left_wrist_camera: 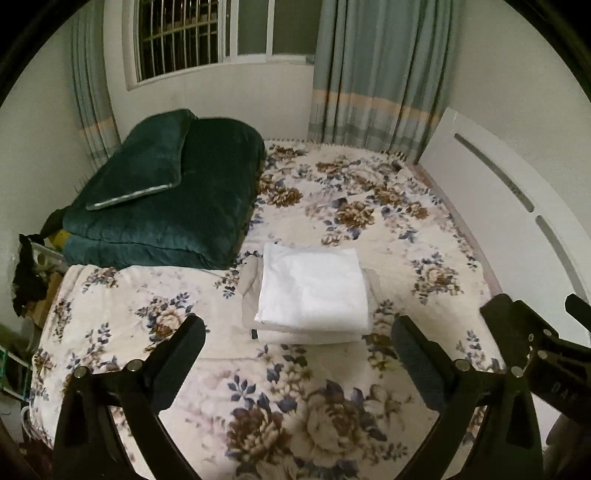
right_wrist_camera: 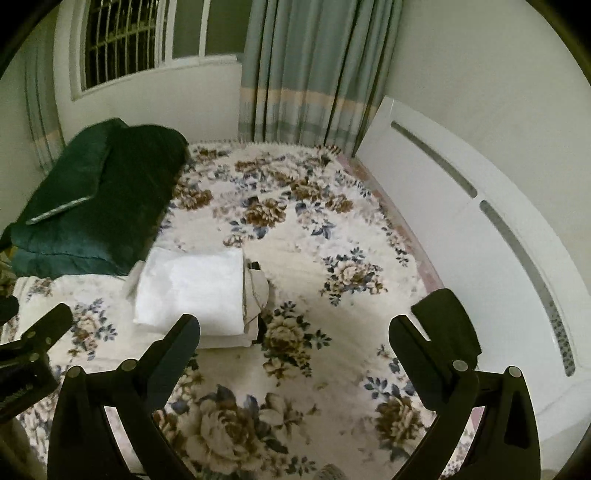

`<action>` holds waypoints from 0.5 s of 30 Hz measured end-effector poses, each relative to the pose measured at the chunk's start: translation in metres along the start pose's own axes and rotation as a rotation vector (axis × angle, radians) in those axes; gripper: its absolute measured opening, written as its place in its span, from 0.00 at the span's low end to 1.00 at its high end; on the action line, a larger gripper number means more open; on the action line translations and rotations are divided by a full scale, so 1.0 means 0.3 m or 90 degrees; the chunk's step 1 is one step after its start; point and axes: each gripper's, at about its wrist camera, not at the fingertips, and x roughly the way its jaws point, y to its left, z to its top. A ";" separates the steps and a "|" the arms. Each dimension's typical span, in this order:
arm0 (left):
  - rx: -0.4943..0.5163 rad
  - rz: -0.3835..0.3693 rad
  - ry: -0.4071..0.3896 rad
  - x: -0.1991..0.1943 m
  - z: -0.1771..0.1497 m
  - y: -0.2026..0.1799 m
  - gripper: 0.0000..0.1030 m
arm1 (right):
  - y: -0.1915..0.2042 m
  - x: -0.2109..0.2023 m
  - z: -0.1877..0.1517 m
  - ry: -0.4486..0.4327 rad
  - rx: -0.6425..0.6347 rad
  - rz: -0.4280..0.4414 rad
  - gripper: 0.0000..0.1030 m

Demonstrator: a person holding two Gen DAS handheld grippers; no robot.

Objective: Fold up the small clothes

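Observation:
A folded white garment (left_wrist_camera: 312,288) lies on top of a small stack of folded light clothes on the flowered bed cover (left_wrist_camera: 332,406). The stack also shows in the right wrist view (right_wrist_camera: 190,290), with a beige folded piece (right_wrist_camera: 256,291) at its right side. My left gripper (left_wrist_camera: 299,341) is open and empty, held above the bed just in front of the stack. My right gripper (right_wrist_camera: 295,339) is open and empty, to the right of the stack. The right gripper also shows at the right edge of the left wrist view (left_wrist_camera: 535,332).
A folded dark green quilt with a pillow (left_wrist_camera: 162,192) sits at the far left of the bed. A white headboard (left_wrist_camera: 498,199) runs along the right side. Curtains (left_wrist_camera: 373,74) and a barred window (left_wrist_camera: 177,33) are behind. Dark clutter (left_wrist_camera: 27,273) hangs off the left edge.

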 end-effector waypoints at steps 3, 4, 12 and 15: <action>-0.002 -0.006 -0.013 -0.129 -0.013 -0.018 1.00 | -0.038 -0.167 -0.025 -0.021 0.003 0.008 1.00; -0.005 -0.006 -0.021 -0.181 -0.018 -0.022 1.00 | -0.048 -0.217 -0.032 -0.029 0.002 0.010 1.00; -0.011 0.003 -0.053 -0.436 -0.056 -0.034 1.00 | -0.107 -0.536 -0.071 -0.087 0.007 0.030 1.00; -0.009 0.005 -0.061 -0.499 -0.077 -0.033 1.00 | -0.120 -0.628 -0.092 -0.105 0.009 0.037 1.00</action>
